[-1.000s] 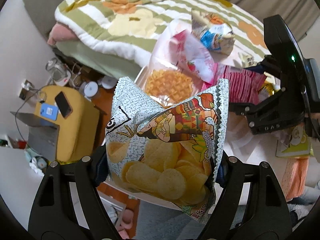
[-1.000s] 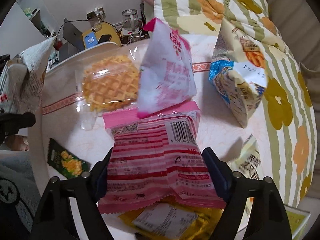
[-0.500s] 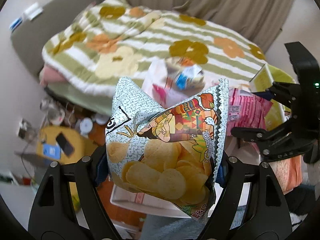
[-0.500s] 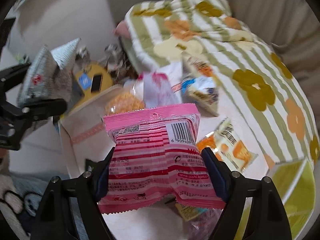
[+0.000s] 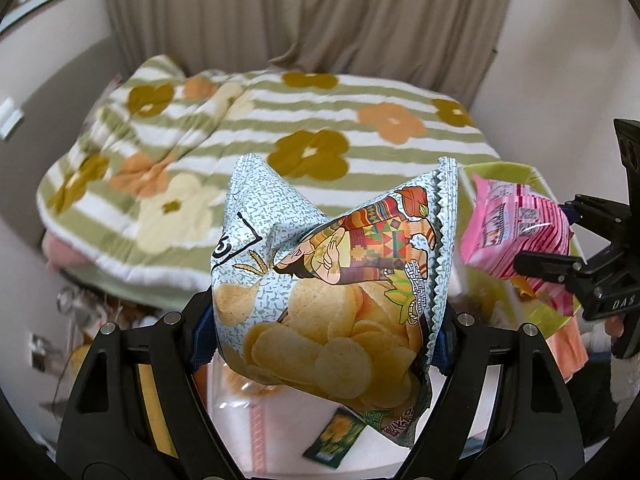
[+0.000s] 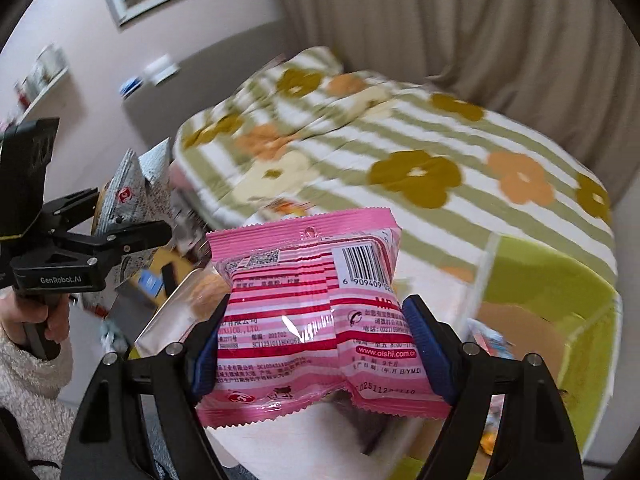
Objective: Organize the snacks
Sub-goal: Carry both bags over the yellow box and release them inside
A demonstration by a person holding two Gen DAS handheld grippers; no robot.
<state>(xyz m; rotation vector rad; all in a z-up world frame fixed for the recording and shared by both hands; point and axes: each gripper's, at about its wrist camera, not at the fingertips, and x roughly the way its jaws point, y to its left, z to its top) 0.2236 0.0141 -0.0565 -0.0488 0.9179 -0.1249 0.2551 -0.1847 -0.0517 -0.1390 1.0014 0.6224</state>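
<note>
- Pale-blue crinkly chip bag (image 5: 332, 280) is pinched in your left hand-held gripper (image 5: 324, 320), the blue pads pressing its lower sides, and it sits up in the air in front of the bed (image 5: 280, 120).
- Pink striped snack pack (image 6: 316, 304) is in your right hand-held gripper (image 6: 320, 344), barcode side to the camera. The jaws have just been closing a bit and both pads squeeze the pack, so it's clamped too.
- From the left wrist view you can see the right hand-held gripper off to the right with the pink pack over a lime-green box (image 5: 500, 184).
- From the right wrist view that box (image 6: 560, 280) sits just right of the pack, open, with a brown cardboard bottom and some small packets in it that are too blurry to make out.
- White worktop (image 5: 280, 420) below the chip bag has a small dark-green sachet (image 5: 336, 436) lying on it.
- Your hand (image 6: 24, 316) in a fluffy white sleeve (image 6: 28, 392) grips the left handle.
- Beige curtain (image 5: 304, 12) behind the bed.
</note>
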